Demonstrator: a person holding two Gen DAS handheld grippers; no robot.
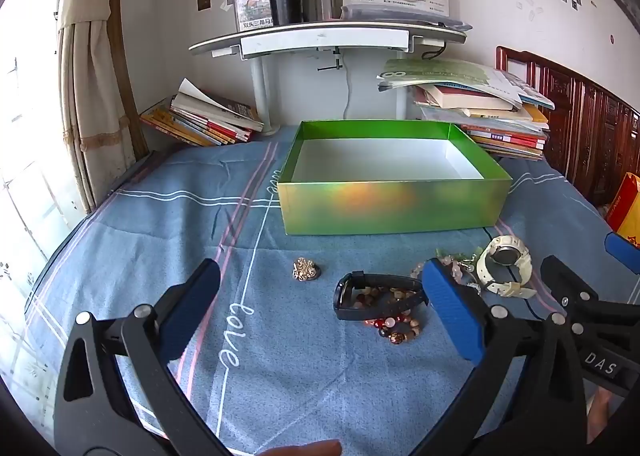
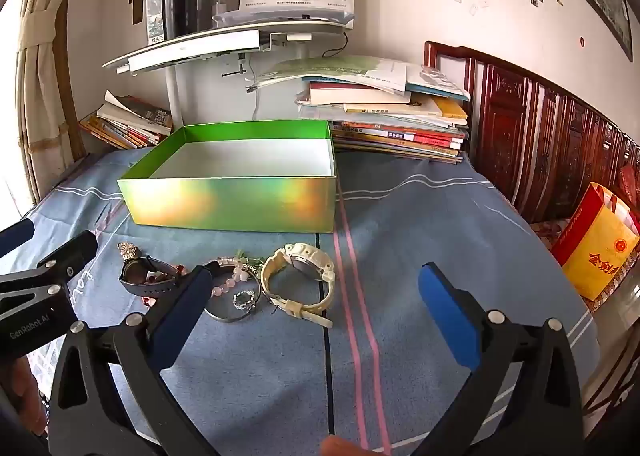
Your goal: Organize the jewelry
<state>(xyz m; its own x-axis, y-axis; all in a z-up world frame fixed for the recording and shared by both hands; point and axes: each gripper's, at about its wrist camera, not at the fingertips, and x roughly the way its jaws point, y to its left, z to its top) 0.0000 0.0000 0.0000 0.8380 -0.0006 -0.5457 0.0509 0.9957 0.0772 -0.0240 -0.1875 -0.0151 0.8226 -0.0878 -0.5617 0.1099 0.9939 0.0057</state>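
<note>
We hold the left gripper [image 1: 320, 300] and the right gripper [image 2: 316, 304] above the blue cloth [image 1: 304, 376] covering the tabletop, each with its fingers spread wide and gripping nothing. The jewelry lies in a loose cluster on the cloth, just in front of the green box [image 1: 392, 207], whose white interior holds nothing. From left to right we see a gold brooch [image 1: 306, 270], a dark watch [image 1: 376, 296] lying over a beaded bracelet [image 1: 396, 326], a pink bead bracelet [image 2: 236, 280], a metal bangle [image 2: 234, 312] encircling a small ring [image 2: 244, 299], and a white watch [image 2: 300, 276].
</note>
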